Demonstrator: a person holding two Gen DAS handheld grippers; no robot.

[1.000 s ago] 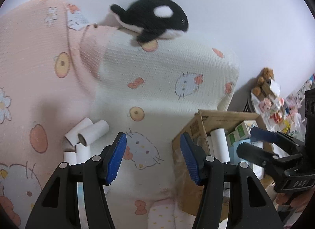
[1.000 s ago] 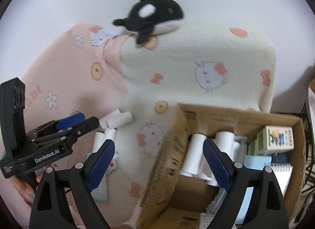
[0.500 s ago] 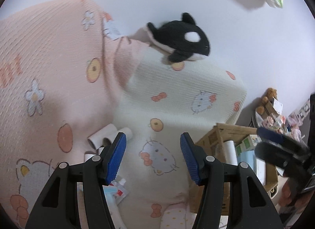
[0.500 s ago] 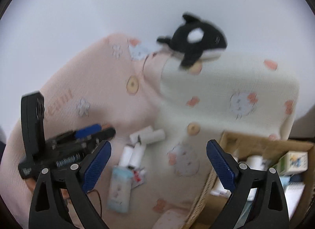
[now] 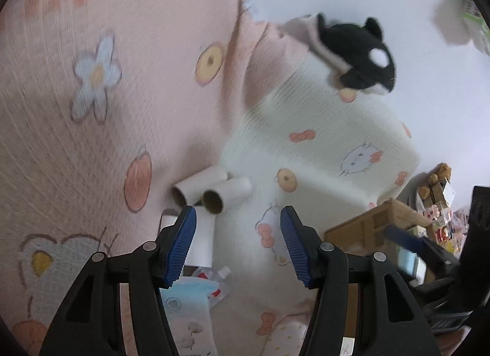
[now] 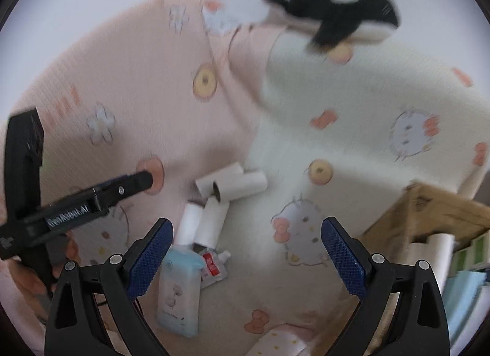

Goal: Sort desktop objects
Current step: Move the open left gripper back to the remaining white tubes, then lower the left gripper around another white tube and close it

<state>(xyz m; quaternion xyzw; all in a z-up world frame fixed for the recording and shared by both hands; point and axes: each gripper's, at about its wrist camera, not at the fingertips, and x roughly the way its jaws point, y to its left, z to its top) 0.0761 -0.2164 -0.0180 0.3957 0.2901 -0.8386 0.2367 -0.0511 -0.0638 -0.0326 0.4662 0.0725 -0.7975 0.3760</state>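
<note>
Several white paper rolls (image 5: 211, 193) lie in a heap on the pink and cream blanket (image 5: 92, 129); they also show in the right wrist view (image 6: 229, 184). A pale blue tissue pack (image 6: 179, 288) and a small red-and-white sachet (image 6: 214, 264) lie just below them. My left gripper (image 5: 235, 242) is open and empty, hovering just right of the rolls. My right gripper (image 6: 245, 258) is open wide and empty above the pack and sachet. A cardboard box (image 6: 428, 212) with rolls and small boxes inside stands at the right.
A black-and-white orca plush (image 5: 355, 53) sits on top of the cream pillow (image 5: 337, 141). A shelf of small toys (image 5: 438, 203) stands far right behind the box. The left gripper shows in the right wrist view (image 6: 76, 206).
Both grippers have swung left, away from the cardboard box and toward the heap of rolls. The jaws stayed open and empty.
</note>
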